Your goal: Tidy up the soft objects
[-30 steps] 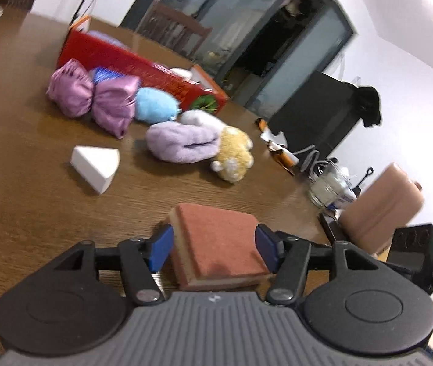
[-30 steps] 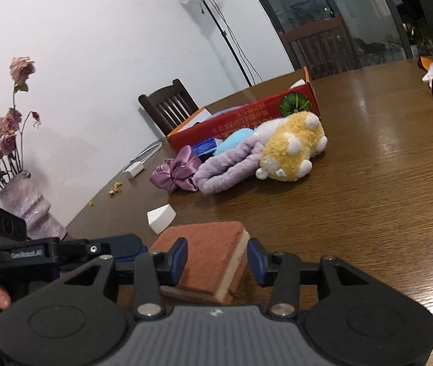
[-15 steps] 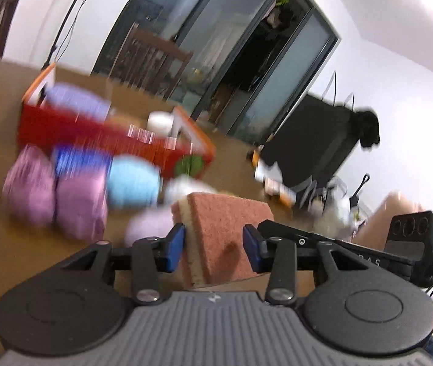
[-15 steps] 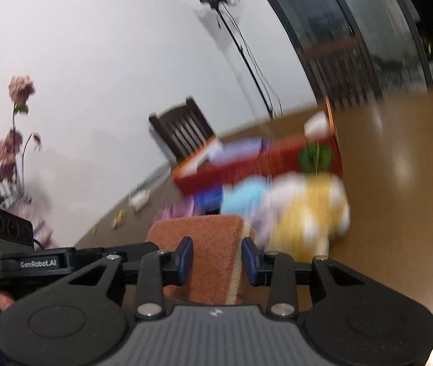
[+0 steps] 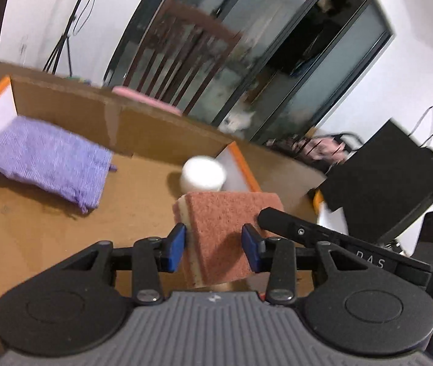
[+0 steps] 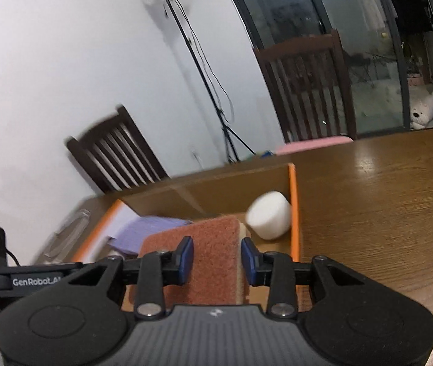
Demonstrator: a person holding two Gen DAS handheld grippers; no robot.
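Both grippers are on the same piece here: the left gripper [image 5: 213,245] has its blue pads pinched onto the near end of the sponge [image 5: 225,228], and the right gripper [image 6: 215,257] is clamped on it too, from the other side. The sponge rides clear of any surface, rust-coloured scrubbing face up, pale foam layer showing along one edge.

Below and just beyond it sits the open cardboard box [image 5: 161,119], orange along its rim. Inside, a white foam cylinder [image 5: 202,174] lies close to the right-hand wall, and a folded purple cloth [image 5: 48,161] rests well over to the left.

The job now, I'd say, is the drop. Best to carry the sponge over the bare floor between cloth and cylinder, bring it low, keep it level, then let both pairs of pads go together so one side doesn't drag it askew. Watch that orange wall [image 6: 292,213] on the right; clipping it could tip the sponge out.
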